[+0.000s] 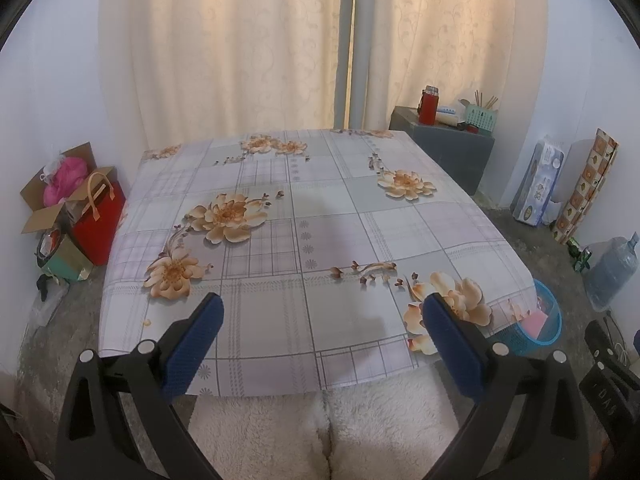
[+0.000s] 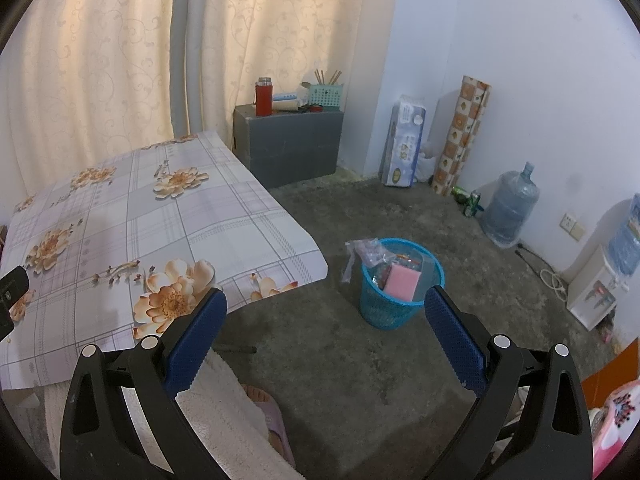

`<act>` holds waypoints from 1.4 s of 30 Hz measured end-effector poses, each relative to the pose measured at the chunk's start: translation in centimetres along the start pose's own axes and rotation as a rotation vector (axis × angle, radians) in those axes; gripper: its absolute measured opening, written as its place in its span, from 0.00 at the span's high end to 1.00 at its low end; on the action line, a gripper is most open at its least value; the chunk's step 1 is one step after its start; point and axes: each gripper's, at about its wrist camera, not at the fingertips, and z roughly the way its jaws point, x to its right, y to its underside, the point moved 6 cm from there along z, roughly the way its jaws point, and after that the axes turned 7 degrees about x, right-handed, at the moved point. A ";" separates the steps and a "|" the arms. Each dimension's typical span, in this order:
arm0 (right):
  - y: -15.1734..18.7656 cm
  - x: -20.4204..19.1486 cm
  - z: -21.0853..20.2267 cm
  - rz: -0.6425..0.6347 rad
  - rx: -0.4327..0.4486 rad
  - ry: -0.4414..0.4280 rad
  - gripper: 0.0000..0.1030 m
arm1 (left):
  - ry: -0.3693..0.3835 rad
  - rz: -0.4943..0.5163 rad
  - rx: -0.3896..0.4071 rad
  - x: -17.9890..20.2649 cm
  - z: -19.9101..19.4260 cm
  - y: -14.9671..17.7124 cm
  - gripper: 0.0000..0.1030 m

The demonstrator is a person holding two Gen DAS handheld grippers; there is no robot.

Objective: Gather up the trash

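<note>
A blue mesh trash basket stands on the floor right of the table; it holds a pink sponge and clear plastic wrappers that hang over its rim. The basket also shows at the table's right edge in the left wrist view. My left gripper is open and empty above the near edge of the floral tablecloth. My right gripper is open and empty over the floor, with the basket just beyond its right finger.
A grey cabinet with a red flask stands behind the table. A tissue pack, a rolled mat, water jug and dispenser line the right wall. Boxes and a red bag sit left.
</note>
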 end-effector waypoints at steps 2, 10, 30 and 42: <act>0.0 0.0 0.0 -0.001 -0.002 -0.001 0.08 | 0.000 0.001 0.000 0.1 0.1 0.0 0.05; 0.0 0.0 0.1 -0.002 -0.002 -0.002 0.08 | 0.002 0.001 -0.002 0.1 0.1 0.0 0.05; -0.1 0.4 0.1 0.005 -0.011 -0.003 0.08 | -0.001 0.002 -0.003 0.0 0.1 0.2 0.05; -0.2 0.5 0.3 0.006 -0.014 -0.005 0.08 | -0.001 0.005 -0.005 0.0 0.0 0.2 0.05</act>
